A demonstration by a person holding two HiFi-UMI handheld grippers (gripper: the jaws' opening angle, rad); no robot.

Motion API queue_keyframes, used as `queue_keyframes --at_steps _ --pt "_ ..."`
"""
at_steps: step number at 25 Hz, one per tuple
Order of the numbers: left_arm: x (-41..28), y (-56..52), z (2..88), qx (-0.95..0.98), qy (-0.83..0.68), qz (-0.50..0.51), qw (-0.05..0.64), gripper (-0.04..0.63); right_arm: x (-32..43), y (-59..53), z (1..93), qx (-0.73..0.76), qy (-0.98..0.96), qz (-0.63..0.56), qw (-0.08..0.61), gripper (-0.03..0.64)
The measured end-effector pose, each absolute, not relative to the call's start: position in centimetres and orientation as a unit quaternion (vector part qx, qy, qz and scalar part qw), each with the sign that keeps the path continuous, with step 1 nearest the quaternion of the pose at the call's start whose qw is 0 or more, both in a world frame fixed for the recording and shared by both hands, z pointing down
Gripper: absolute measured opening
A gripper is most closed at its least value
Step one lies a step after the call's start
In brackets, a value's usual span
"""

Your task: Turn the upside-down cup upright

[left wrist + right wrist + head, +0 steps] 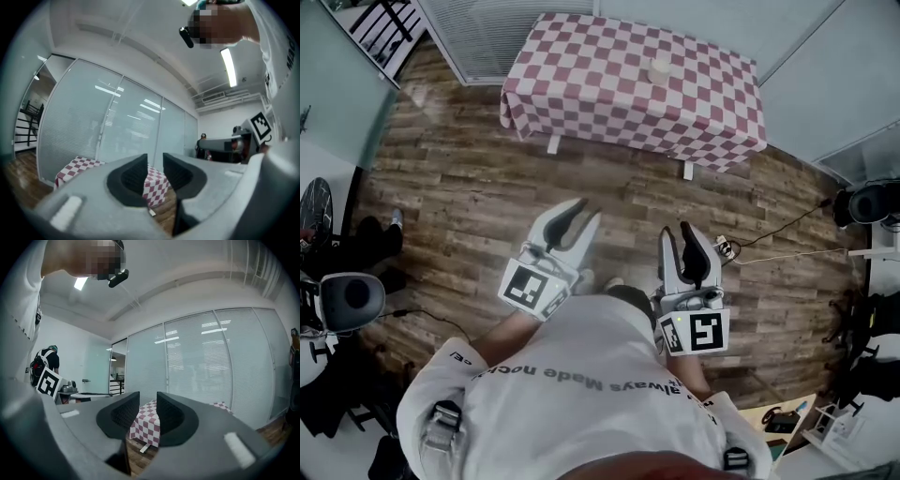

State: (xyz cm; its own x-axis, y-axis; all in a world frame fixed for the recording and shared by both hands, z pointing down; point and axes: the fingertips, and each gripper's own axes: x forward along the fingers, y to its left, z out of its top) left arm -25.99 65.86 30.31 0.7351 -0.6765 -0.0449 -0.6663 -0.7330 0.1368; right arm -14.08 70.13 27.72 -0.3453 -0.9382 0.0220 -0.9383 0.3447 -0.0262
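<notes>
Shirt lettering [581, 381] "Always Made", left tool [584, 212] and right tool [676, 231] pressed together, empty

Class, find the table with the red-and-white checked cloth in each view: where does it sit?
Head view: checked table, top centre.
Left gripper view: lower left, and again through the jaw gap.
Right gripper view: low centre, in the gap between the jaws.
Shared landmark: the white-slatted glass wall behind it.
</notes>
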Motion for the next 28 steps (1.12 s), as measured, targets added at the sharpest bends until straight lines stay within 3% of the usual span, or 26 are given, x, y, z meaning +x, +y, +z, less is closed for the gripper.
queue_keyframes --at_steps 13,28 --pt "-27.5 60.0 32.1 0.927 -0.367 -0.038 0.067 0.106 -15.6 64.1 29.6 0.568 -0.822 0.038 0.007 0.114" --pt "-18.3 47.2 32.0 0.926 -0.371 -0.032 0.067 0.104 -6.0 51.2 30.1 0.569 -0.820 0.053 0.002 0.114"
